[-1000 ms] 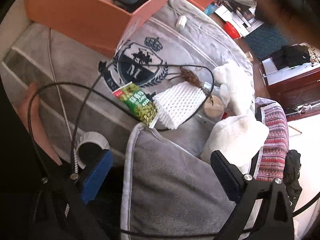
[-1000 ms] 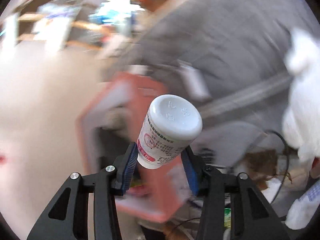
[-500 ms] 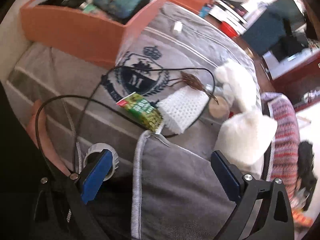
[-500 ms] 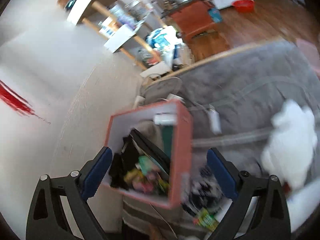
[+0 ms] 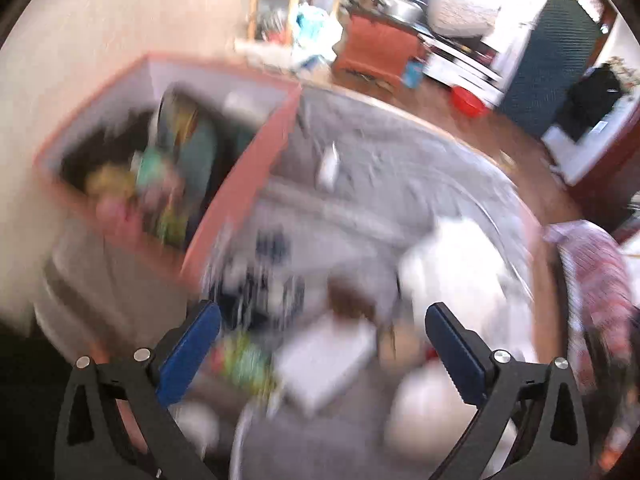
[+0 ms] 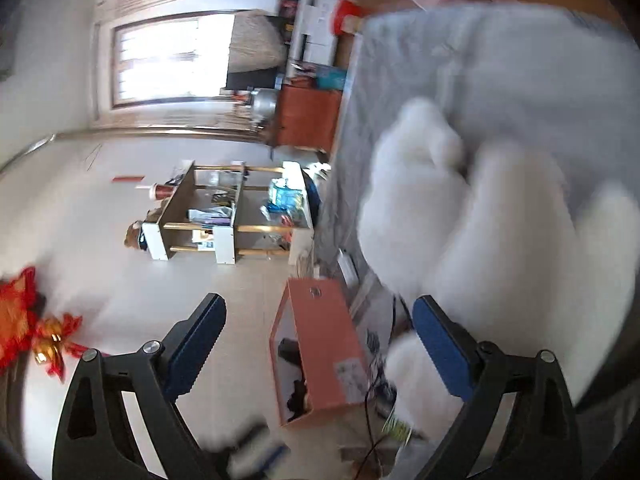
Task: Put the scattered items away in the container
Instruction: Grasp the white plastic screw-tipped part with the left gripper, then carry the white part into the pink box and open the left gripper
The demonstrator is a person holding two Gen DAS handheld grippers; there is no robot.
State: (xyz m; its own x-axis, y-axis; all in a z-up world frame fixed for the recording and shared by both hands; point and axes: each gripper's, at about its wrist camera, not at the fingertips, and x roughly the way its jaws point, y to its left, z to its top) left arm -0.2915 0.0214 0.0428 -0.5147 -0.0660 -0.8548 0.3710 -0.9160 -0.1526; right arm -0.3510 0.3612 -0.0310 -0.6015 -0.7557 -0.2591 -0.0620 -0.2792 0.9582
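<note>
Left wrist view, badly blurred: the left gripper [image 5: 322, 354] is spread and empty above a green packet [image 5: 244, 362] and white foam [image 5: 326, 360], the box [image 5: 236, 200] at centre left. The right gripper [image 6: 318, 344] also gapes empty. Judged between pickups; next, a descent onto one item. Item edges are unreadable

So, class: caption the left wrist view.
Open left gripper over blurred clutter beside the filled orange box.
</note>
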